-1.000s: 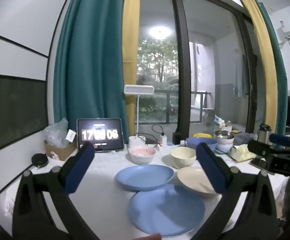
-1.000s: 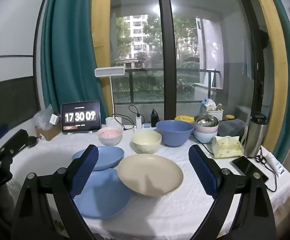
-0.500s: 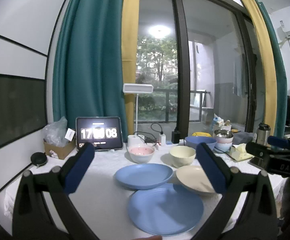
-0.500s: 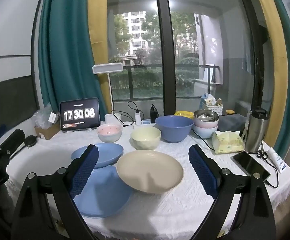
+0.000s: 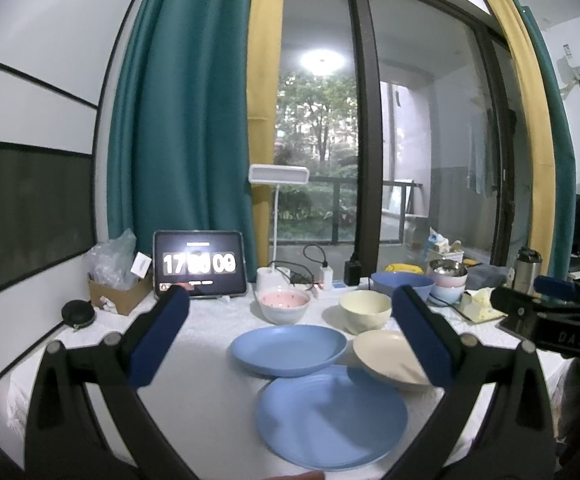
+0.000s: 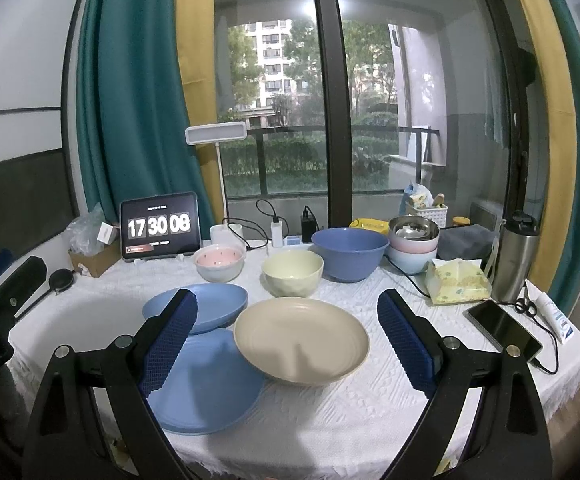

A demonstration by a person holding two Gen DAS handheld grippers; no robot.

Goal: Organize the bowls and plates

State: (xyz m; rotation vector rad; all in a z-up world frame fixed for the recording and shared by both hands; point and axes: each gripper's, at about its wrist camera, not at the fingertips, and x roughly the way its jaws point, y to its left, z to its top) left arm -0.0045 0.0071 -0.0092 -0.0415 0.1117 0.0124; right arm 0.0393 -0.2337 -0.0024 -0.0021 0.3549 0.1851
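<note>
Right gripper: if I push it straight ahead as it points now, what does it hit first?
Probably the cream plate, centred between the open right gripper's fingers; depth is uncertain.

Both wrist cameras look along their jaws from above the desk's (image 6: 370, 400) near edge, facing the window (image 5: 322, 120). Left view sits nearer the left corner, right view nearer the right. Both share the plates, bowls and clock (image 6: 159, 226).

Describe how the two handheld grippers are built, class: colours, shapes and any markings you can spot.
Each gripper, left gripper and right gripper, has a black frame of angled struts with silver round bolts, ending in two long blue pads with a cross-hatched texture. Seen from the left wrist view, the right one's black body bears pale lettering. No cables or sleeves show.
</note>
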